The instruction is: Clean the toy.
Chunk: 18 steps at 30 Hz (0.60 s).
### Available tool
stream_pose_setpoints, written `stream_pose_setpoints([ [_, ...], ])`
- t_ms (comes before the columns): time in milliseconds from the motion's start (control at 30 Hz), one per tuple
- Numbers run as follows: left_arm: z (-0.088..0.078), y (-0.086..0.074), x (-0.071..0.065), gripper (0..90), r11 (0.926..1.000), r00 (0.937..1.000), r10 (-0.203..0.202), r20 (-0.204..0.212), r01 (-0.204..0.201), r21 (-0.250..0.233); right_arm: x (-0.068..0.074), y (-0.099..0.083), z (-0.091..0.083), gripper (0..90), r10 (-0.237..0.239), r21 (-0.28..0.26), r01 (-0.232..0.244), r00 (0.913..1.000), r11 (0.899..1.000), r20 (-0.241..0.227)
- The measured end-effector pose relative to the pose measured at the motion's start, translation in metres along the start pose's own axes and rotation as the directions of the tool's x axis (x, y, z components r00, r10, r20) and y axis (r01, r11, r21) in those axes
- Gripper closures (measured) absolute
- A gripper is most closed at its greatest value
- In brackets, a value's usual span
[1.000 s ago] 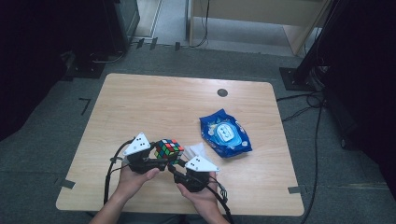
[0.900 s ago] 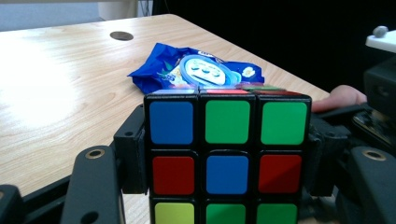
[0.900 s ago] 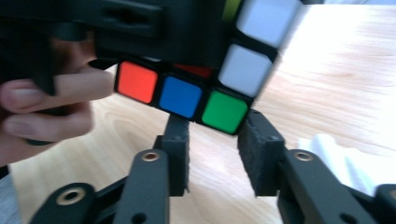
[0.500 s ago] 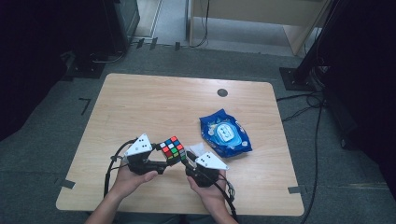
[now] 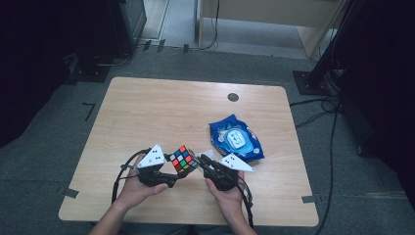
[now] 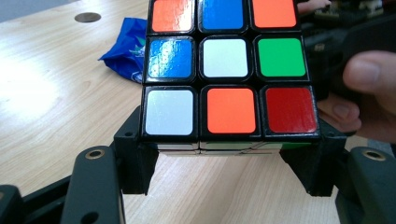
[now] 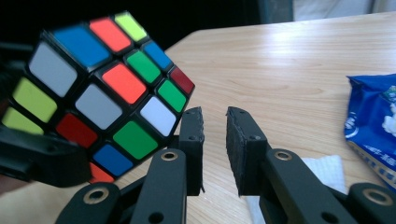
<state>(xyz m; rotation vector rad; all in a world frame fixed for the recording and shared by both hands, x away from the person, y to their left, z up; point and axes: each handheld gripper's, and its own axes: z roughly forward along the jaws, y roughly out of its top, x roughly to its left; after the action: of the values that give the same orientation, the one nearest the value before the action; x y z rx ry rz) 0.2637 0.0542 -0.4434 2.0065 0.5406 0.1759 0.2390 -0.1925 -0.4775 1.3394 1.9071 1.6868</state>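
The glossy, square-stickered puzzle cube (image 5: pixel 182 159) is clamped between the matte black pads of the left gripper (image 5: pixel 172 172), held above the desk's (image 5: pixel 147 112) near edge. The right gripper (image 7: pixel 215 123), just beside the cube, has been closing; its ribbed jaws stand slightly apart, with nothing between. A crinkled blue packet (image 5: pixel 236 139) lies toward the right edge.

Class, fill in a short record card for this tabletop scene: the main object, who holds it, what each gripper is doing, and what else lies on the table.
Main object: scrambled puzzle cube, lifted off the wooden table
Left gripper: shut on the cube's lower layer
Right gripper: beside the cube, jaws just closing, narrow gap, nothing between them
Other items: blue wipes packet; white tissue near the right gripper
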Motion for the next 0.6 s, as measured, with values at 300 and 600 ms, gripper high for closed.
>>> stream_pose_setpoints([
  [300,0.0002,-0.0004,-0.0027,34.0,0.9997,0.9998,0.022,-0.002,-0.022,-0.005,-0.0027,0.0016,-0.0026,76.5,0.003,-0.021,-0.003,0.9999,1.000,-0.017],
  [600,0.0009,-0.0015,-0.0037,34.0,0.9996,0.9996,0.027,0.009,-0.027,-0.008,-0.0027,0.0022,-0.0039,81.4,0.004,-0.027,-0.005,0.9991,1.000,-0.042],
])
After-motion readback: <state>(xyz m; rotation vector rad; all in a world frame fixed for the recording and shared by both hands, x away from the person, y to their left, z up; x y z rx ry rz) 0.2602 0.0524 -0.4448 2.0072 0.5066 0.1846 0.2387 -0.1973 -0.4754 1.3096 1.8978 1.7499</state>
